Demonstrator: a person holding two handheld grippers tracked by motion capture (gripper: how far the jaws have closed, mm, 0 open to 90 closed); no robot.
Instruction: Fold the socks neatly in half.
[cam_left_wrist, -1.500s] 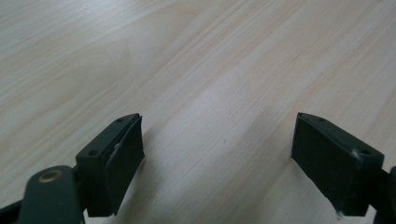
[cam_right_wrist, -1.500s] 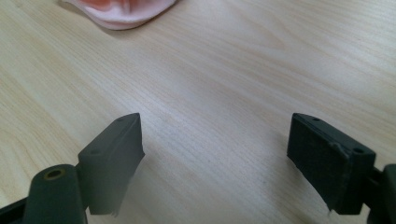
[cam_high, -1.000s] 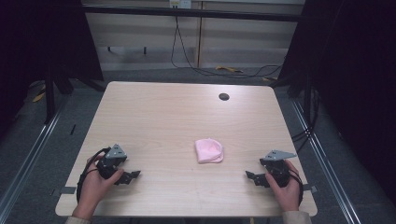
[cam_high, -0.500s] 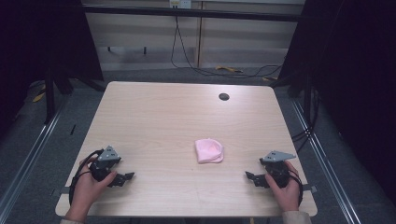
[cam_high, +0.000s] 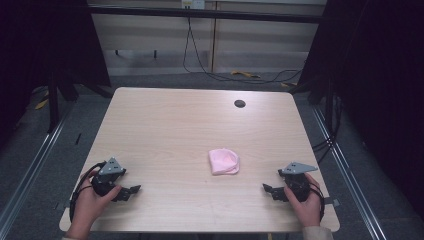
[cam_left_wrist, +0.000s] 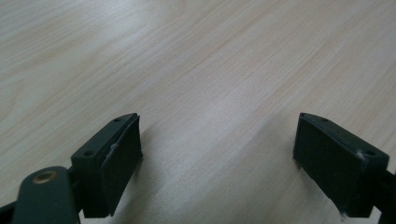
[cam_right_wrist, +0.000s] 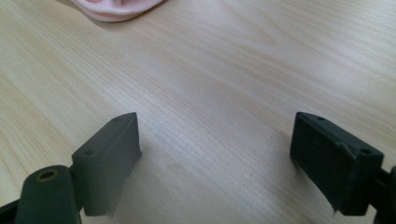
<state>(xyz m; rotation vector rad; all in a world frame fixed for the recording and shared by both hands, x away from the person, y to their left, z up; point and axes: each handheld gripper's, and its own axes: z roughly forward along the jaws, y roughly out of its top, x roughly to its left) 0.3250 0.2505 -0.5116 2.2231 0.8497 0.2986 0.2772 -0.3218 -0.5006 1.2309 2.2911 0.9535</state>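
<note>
Pale wooden worktop (cam_high: 165, 130), dark surroundings. Pink cloth (cam_high: 224, 161) lying flat, right of centre. Right claw (cam_high: 268, 189) released, empty, near the cloth's right; left claw (cam_high: 134, 189) released, empty, well apart to the cloth's left. Best approached low, pinching one cloth edge squarely without bunching.

Both hands low and apart — left tongs (cam_high: 131, 190) and right tongs (cam_high: 267, 189) gape wide, nothing between.

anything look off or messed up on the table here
Nothing stands out. The pink cloth lies bunched but tidy near the table middle, and the left gripper and right gripper rest open near the front edge.
</note>
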